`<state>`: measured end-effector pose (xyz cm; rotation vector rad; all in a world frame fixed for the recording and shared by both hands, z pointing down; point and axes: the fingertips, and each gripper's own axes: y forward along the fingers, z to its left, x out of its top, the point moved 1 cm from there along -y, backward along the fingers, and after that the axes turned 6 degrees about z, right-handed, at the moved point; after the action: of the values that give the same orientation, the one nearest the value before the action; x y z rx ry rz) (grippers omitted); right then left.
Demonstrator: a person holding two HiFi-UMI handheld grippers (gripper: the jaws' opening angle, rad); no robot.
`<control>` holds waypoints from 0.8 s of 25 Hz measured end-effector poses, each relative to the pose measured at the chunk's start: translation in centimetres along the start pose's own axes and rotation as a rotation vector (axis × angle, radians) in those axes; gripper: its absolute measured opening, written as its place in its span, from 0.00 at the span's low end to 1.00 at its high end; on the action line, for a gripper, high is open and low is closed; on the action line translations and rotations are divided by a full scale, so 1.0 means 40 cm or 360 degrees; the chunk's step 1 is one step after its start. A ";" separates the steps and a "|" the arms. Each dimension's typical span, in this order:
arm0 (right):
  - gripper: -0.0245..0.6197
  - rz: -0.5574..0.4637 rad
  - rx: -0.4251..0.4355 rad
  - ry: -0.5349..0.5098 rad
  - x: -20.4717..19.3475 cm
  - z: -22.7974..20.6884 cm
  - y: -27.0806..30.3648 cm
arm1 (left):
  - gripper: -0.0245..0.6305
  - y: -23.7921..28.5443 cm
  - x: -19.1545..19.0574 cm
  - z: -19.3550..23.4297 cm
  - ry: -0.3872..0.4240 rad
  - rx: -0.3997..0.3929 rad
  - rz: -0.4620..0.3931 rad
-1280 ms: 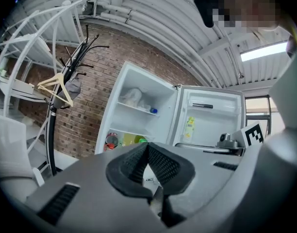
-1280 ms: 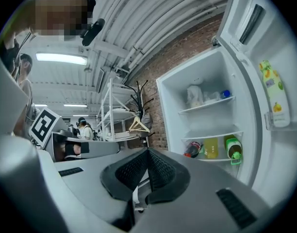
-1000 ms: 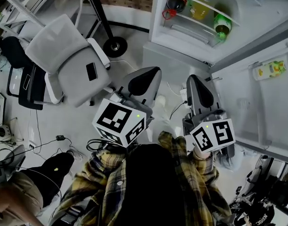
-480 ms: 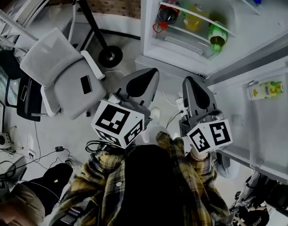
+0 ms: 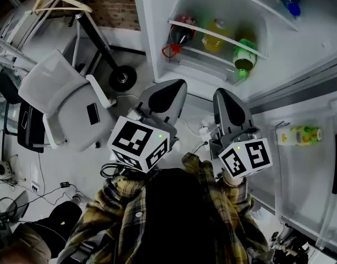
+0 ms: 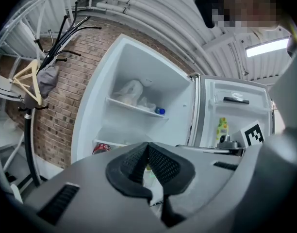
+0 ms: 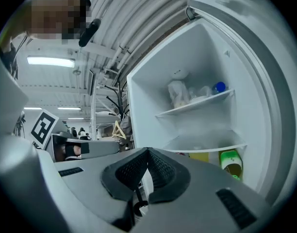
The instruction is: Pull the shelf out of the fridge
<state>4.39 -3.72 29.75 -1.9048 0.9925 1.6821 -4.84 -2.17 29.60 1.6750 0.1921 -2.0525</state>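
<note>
The open fridge point(image 5: 157, 48) fills the top of the head view. A white shelf point(image 5: 215, 32) crosses it above a red bottle point(image 5: 180, 33), a yellow bottle point(image 5: 212, 36) and a green bottle point(image 5: 243, 56). A higher shelf point(image 6: 134, 106) carries plastic bags and a blue-capped bottle. My left gripper point(image 5: 167, 92) and right gripper point(image 5: 223, 97) point at the fridge side by side, short of it and touching nothing. Both are shut and empty: the left pads point(image 6: 148, 147) meet, and so do the right pads point(image 7: 148, 152). The same shelves point(image 7: 197, 106) show in the right gripper view.
The fridge door point(image 5: 317, 164) stands open at the right with a yellow-green bottle point(image 5: 300, 133) in its rack. A grey office chair point(image 5: 64, 103) stands at the left, behind it a coat stand's base point(image 5: 122, 77). Cables lie on the floor at lower left.
Both grippers have travelled toward the fridge together with the person. The fridge now sits larger and further left in the head view, and the chair has slid toward the left edge.
</note>
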 end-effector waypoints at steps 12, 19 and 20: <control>0.06 -0.0014 -0.0012 0.0016 0.027 -0.105 0.047 | 0.04 0.133 0.026 0.004 0.0012 -0.0052 0.0034; 0.06 -0.0033 -0.0078 0.0025 0.057 -0.149 0.073 | 0.04 0.201 0.056 0.014 0.0009 -0.0134 0.0032; 0.06 -0.0036 -0.0091 0.0025 0.059 -0.155 0.082 | 0.04 0.211 0.060 0.023 0.0008 -0.0145 0.0031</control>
<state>6.23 -10.85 29.12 -1.9609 0.9346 1.7027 -2.19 -10.58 29.12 1.6209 0.2657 -1.9954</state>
